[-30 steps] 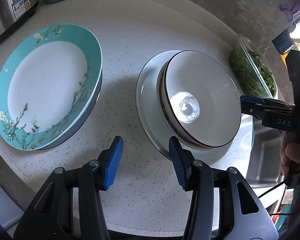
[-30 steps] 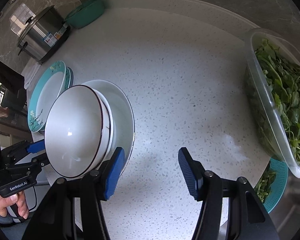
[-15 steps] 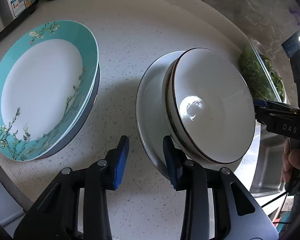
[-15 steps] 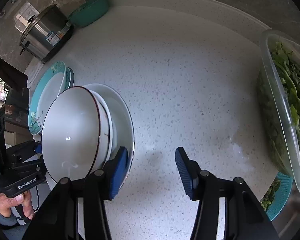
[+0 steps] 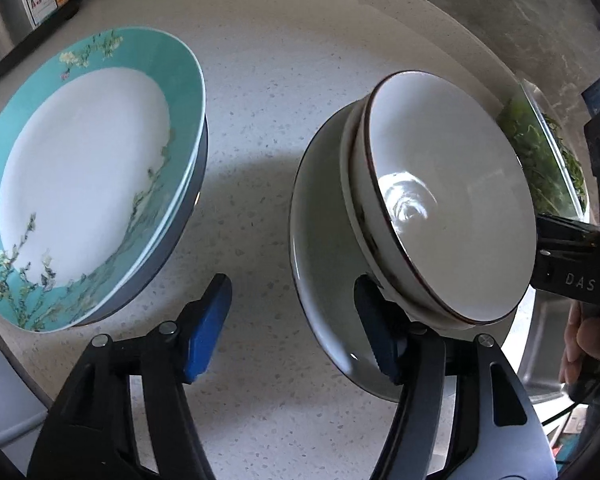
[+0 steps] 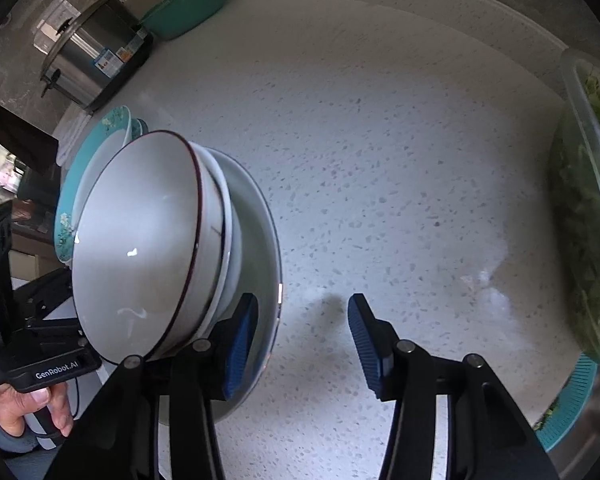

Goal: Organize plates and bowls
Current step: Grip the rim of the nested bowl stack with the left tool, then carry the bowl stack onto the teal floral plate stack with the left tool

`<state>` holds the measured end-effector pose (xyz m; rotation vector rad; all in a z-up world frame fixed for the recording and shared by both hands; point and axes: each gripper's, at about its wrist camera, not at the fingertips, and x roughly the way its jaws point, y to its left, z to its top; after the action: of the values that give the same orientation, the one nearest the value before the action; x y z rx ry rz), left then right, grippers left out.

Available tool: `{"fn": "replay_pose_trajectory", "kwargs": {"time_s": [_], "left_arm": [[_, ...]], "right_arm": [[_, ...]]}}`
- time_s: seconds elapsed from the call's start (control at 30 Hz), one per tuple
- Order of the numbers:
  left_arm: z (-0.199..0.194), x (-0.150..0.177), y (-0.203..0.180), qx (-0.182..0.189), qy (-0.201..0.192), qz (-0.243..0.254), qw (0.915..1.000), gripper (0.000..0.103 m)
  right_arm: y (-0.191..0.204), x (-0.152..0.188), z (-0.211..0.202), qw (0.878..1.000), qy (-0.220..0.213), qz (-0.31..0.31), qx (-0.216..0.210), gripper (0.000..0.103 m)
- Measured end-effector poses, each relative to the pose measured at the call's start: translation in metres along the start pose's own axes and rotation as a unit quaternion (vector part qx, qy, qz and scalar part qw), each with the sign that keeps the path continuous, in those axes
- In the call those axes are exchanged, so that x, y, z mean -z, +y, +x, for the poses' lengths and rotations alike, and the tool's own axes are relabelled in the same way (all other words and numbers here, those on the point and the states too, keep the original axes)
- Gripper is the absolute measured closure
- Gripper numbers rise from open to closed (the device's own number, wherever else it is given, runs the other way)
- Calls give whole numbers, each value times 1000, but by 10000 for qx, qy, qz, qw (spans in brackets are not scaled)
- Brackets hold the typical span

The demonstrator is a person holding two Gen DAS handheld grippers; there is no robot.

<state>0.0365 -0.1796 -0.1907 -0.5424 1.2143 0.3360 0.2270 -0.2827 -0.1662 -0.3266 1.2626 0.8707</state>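
Both of your grippers have dropped closer to the white stack since a second ago, and your left gripper (image 5: 294, 326), which had narrowed, is spreading again. Its jaws are opening astride the near rim of the white plate (image 5: 320, 264), one pad over the plate, the other over the bench (image 5: 284, 92); they pinch nothing. Your right gripper (image 6: 302, 338) is closing, straddling the same plate's opposite rim without pressing on it.

Count two nested white bowls (image 5: 448, 216) with dark rims on that one white plate. Just beside them sit two stacked teal floral plates (image 5: 80, 176).

Around the bench: a steel cooker (image 6: 88, 60), a green basin (image 6: 188, 8), a clear tub of greens (image 6: 584, 216) and a teal colander (image 6: 572, 412) at the edge. The tall bowls hide most of each gripper from the other camera.

Both grippers point steeply down, a hand (image 6: 28, 404) behind each grip.
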Motion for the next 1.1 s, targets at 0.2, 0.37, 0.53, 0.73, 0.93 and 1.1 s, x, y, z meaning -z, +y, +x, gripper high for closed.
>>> {"fn": "replay_pose_trajectory", "kwargs": {"time_s": [0.2,0.37,0.53,0.73,0.93,1.1], "left_arm": [[-1,-5,-10,-43,-188,151,9997,61],[8,-7,-20,105,-94,223,9997,78],[12,-9,-26,38,-148,367,9992,84],[12,-11,-26,18,-198,409,9990,87],[10,-10,-25,14,-211,432,9988,88],[1,-3,-21,38,-199,469,9987,88]], "right_arm": [[-7,3,5,9993,-74,186,-320,52],[-2,4,5,9988,-145,104,-454,68],[3,2,6,9983,-208,95,-536,86],[0,1,7,9976,-237,232,-611,86],[-3,5,5,9969,-297,348,-638,86],[-4,8,-3,9967,-405,401,-581,85]]}}
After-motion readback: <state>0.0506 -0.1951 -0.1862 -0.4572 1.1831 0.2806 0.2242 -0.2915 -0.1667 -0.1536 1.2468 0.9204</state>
